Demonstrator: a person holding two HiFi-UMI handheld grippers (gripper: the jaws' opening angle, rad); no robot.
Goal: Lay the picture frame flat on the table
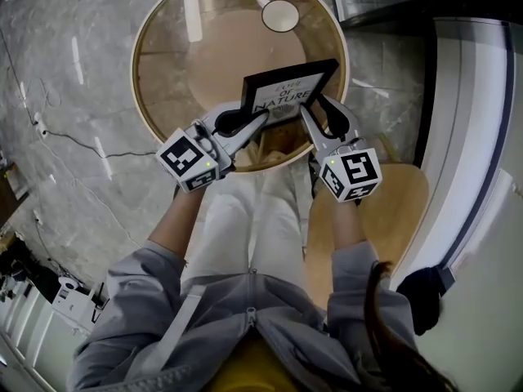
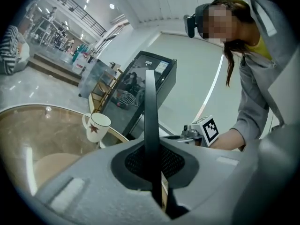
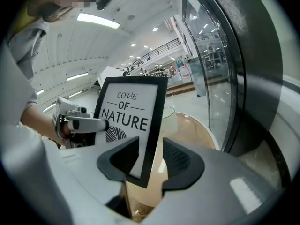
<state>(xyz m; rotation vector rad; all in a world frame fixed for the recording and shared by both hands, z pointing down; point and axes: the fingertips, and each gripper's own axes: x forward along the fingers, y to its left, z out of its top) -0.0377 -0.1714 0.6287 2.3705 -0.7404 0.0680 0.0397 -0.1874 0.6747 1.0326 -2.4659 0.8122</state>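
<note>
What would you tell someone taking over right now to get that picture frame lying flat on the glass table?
Left gripper: shut on the left side of the picture frame.
Right gripper: open, the frame's right side between its jaws, ungripped.
Frame: tilted over the near part of the round glass table, print showing upward; a white mug stands at the far side.
Done: frame is over the table.
Left: lower it flat, then let go.

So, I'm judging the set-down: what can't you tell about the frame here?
Head view: lower corners of the picture frame covered by left gripper and right gripper; contact with the table unclear.
Left gripper view: frame edge-on, print unseen.
Right gripper view: lower left behind a jaw.
</note>
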